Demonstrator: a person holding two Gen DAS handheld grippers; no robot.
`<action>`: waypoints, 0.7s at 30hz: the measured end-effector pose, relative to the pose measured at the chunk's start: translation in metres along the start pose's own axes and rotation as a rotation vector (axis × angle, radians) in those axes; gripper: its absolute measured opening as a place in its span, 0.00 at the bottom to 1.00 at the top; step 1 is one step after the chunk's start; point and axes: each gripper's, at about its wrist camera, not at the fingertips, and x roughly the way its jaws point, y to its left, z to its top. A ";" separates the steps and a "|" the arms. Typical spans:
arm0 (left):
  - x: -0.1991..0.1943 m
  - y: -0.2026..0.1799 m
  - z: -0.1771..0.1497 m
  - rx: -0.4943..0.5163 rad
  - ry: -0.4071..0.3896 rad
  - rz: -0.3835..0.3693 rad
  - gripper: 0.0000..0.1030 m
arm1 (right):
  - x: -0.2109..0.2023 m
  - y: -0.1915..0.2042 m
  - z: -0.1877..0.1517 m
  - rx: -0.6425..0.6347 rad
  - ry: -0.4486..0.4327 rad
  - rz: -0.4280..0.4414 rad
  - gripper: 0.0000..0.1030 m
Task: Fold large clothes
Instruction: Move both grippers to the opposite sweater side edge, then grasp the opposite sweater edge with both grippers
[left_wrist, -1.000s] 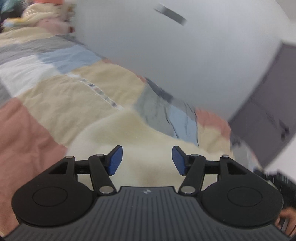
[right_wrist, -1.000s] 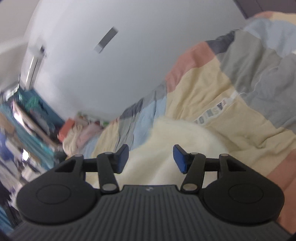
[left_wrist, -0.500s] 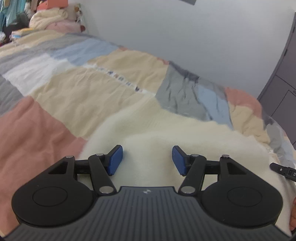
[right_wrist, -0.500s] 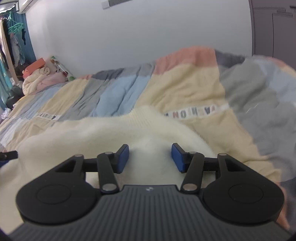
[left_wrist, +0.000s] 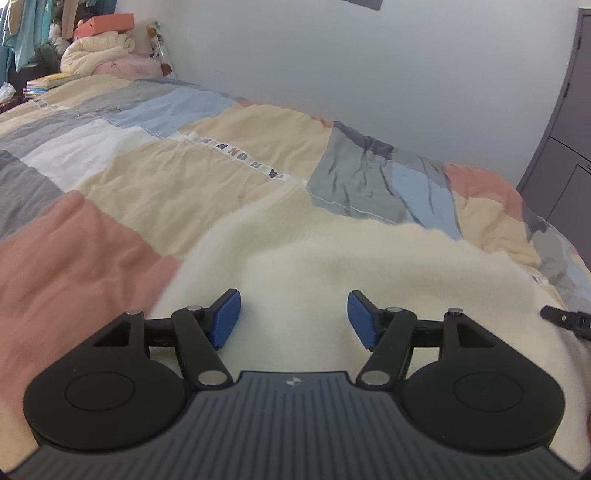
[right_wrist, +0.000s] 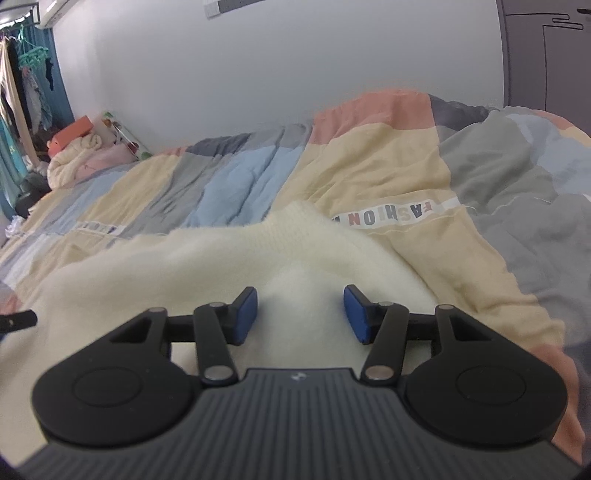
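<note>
- The sweater (left_wrist: 332, 266) lies spread on the quilt (left_wrist: 155, 184), near its front edge.
- A wall (left_wrist: 332, 74) stands behind the bed.
- A heap of bedding (left_wrist: 99, 51), with perhaps a box on top, sits at the far left.
- A wardrobe (left_wrist: 565, 147) stands right.

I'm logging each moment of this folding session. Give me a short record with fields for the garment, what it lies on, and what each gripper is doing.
garment: fluffy cream knit sweater, spread out, ribbed edge toward the wall
surface: patchwork quilt of peach, beige, grey and blue panels, covering a bed
left gripper: jaws opening, blue pads apart over the sweater, no fabric pinched
right gripper: jaws apart over the sweater, nothing pinched
background: pile of cream and pink bedding at the far end, white wall
</note>
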 end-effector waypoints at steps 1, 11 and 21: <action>-0.009 -0.002 -0.004 0.005 -0.001 0.001 0.67 | -0.006 0.001 -0.002 0.001 0.008 0.005 0.52; -0.071 -0.029 -0.043 0.045 0.044 0.012 0.67 | -0.058 0.033 -0.037 -0.104 0.037 -0.044 0.52; -0.129 -0.032 -0.071 -0.092 0.072 -0.068 0.67 | -0.119 0.037 -0.063 0.153 0.125 0.207 0.54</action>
